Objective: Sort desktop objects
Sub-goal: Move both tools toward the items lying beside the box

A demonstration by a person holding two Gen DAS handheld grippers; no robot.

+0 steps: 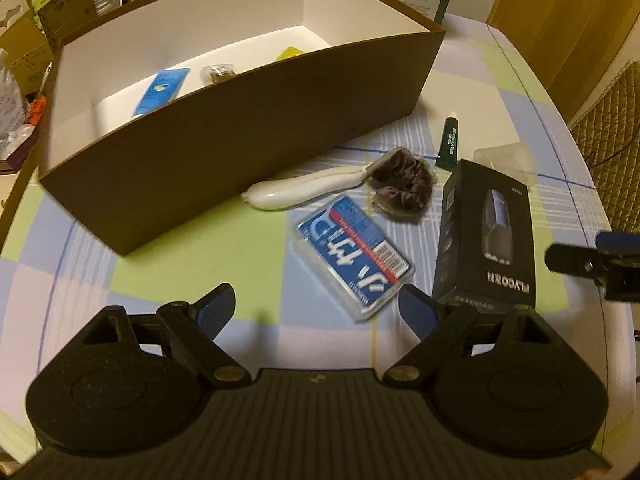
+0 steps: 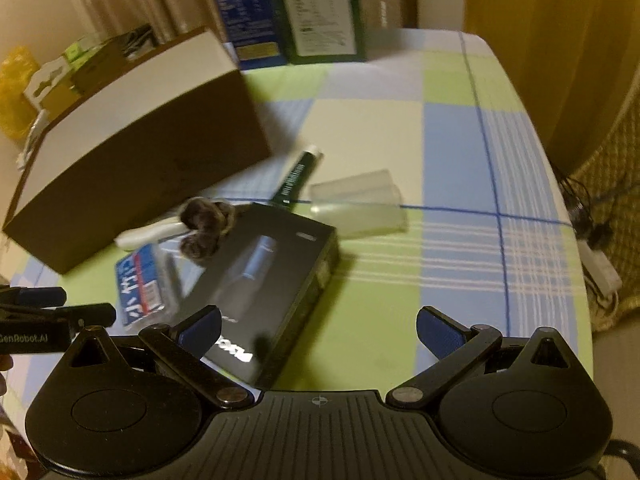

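Note:
A brown box point(image 1: 248, 128) with a white inside stands on the checked tablecloth and holds a blue packet point(image 1: 162, 90), a small dark item and something yellow. In front of it lie a white-handled brush point(image 1: 312, 190) with a dark scrunchie point(image 1: 404, 184), a blue floss pack point(image 1: 354, 256), a black carton point(image 1: 488, 236), a green tube point(image 1: 448, 140) and a clear plastic case point(image 2: 358, 204). My left gripper point(image 1: 316, 312) hangs open just short of the floss pack. My right gripper point(image 2: 318, 332) is open over the black carton's point(image 2: 272, 280) near end, nothing between its fingers.
Tall blue and green cartons point(image 2: 316, 12) stand at the table's far edge. Cardboard boxes and clutter point(image 1: 36, 40) sit beyond the brown box on the left. A woven chair point(image 1: 612, 140) is off the table's right side, with a curtain behind.

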